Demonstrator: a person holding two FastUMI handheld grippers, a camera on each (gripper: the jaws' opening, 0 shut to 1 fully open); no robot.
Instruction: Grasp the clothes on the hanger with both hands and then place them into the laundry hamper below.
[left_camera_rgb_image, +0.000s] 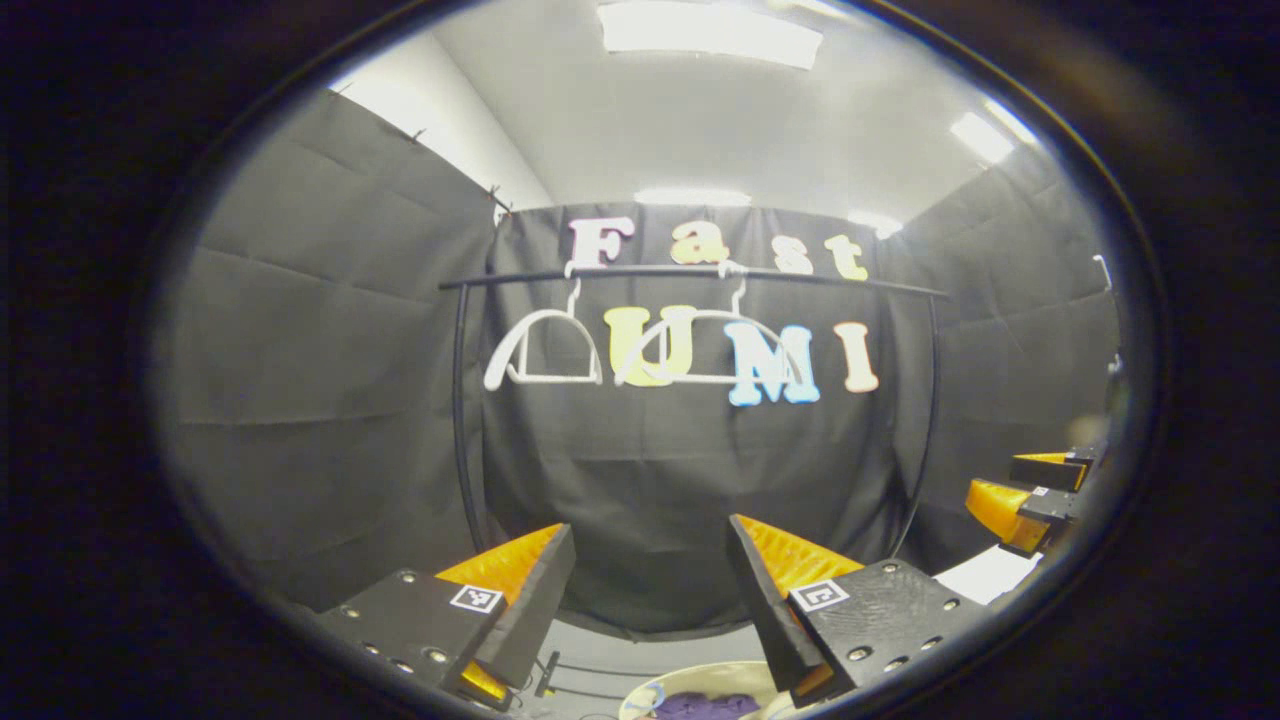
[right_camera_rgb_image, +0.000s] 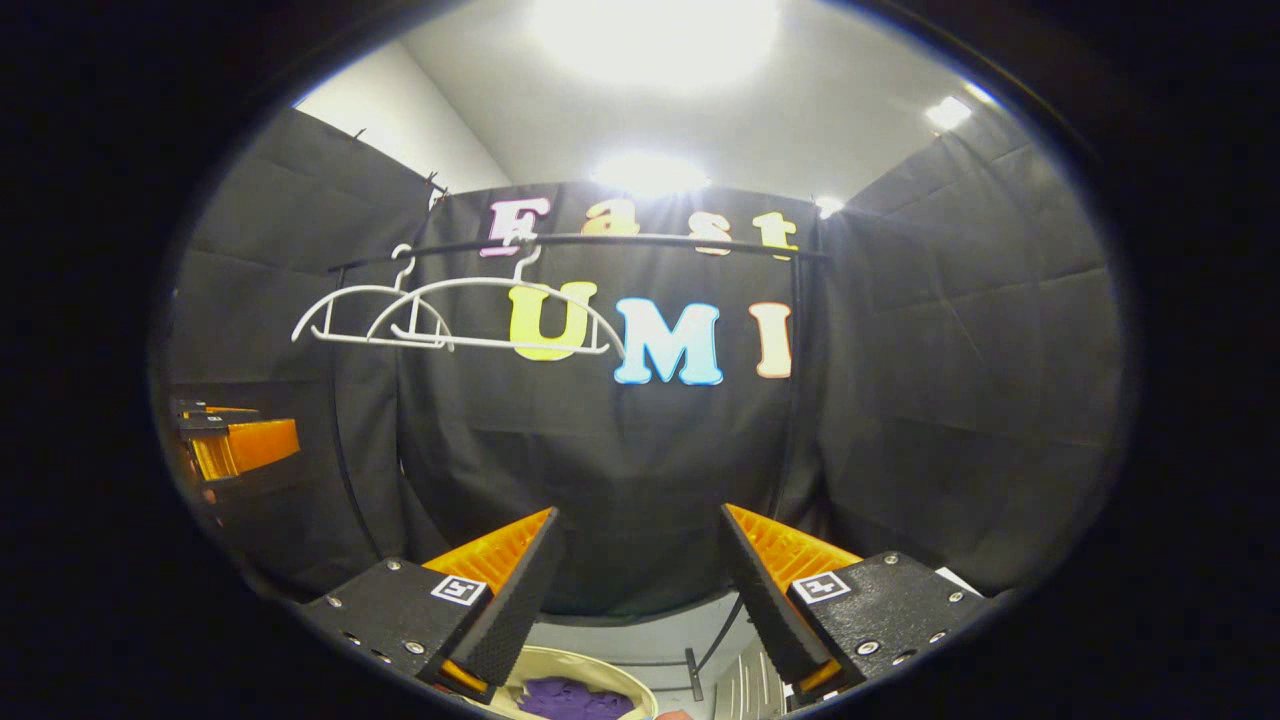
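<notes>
Left gripper view looks across the booth at a thin dark clothes rail (left_camera_rgb_image: 690, 272) with two bare white plastic hangers (left_camera_rgb_image: 545, 350) on it, their arched shoulders and straight bottom bars carrying no cloth at all. Low in this view sits the laundry hamper (left_camera_rgb_image: 690, 680), a round pale rim with a crumpled purple garment (left_camera_rgb_image: 705, 705) lying inside (soft, bunched folds, so it looks dropped rather than laid). The left gripper (left_camera_rgb_image: 650, 580) has its fingers spread wide with nothing between them; their inner faces are ribbed wedges, backed by flat blocks with screws and a square marker. Right gripper view gives the same picture: the right gripper (right_camera_rgb_image: 637, 570) is also spread and empty, above the hamper's cream rim and the purple cloth. Off to the side, the other gripper shows in each view, level with its partner. Judging by the bare hangers and the cloth in the hamper, the placing step appears done; what remains is likely only to draw both grippers clear without snagging the fabric.
</notes>
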